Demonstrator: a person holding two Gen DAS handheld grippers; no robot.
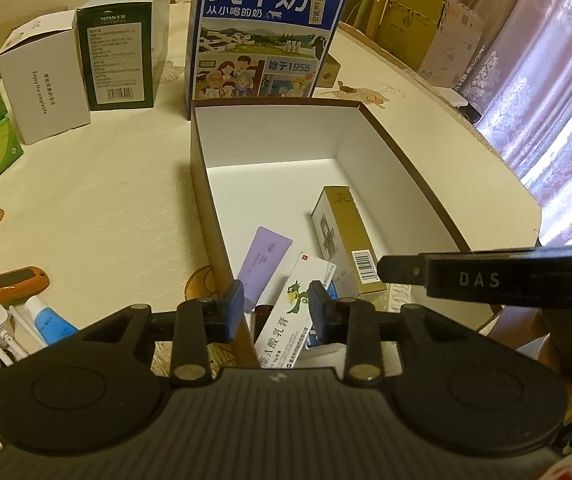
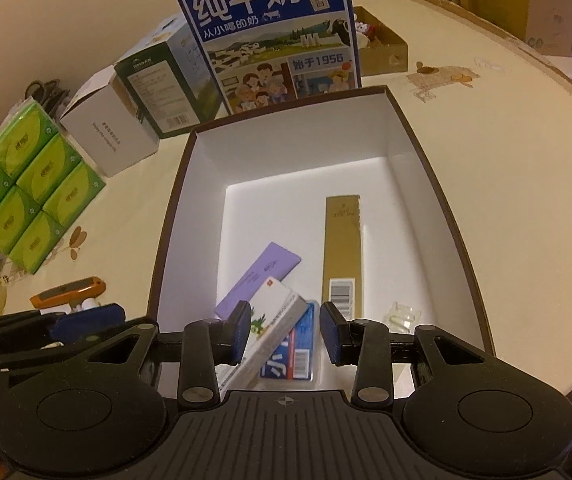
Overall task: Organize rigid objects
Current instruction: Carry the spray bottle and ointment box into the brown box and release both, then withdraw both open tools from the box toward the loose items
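While both grippers hung over the near end of the open brown box (image 2: pixel 441 184), neither held anything. The left gripper (image 1: pixel 276 312) had its blue pads parted, with a white ointment carton (image 1: pixel 289 312) seen in the gap below but not pinched. The right gripper (image 2: pixel 286 332) also stood with jaws apart above the box's contents; in the left wrist view its finger crossed the right of the frame, stamped "DAS".

Inside the white-lined box, lower centre of both views:
- gold carton (image 2: pixel 342 248), long, lying flat, barcode at its near end; its printing too blurred to read.
- lilac tube (image 2: pixel 262 276), slanted, faint script illegible.
- white ointment carton, green bird figure, lettering ending "A酸乳膏", leaning over a blue-and-red pack (image 2: pixel 291 354).
- small clear plastic piece (image 2: pixel 403 314) at lower right of the box floor.

Beyond the box's far wall, top centre: blue milk carton (image 2: pixel 274 36), upright, reading "纯牛奶", "从小喝的奶", "始于1956".

Upper left: green box (image 1: pixel 120 64) marked "TERLN", with barcode; beside it a white box (image 1: pixel 42 88) printed "Enjoy the simple life", flap open. Far left: stacked green tissue packs (image 2: pixel 30 196).

Lower left, on the cream tablecloth (image 1: pixel 106 200): orange-handled tool (image 1: pixel 6 284) and a blue-and-white tube (image 1: pixel 50 320).
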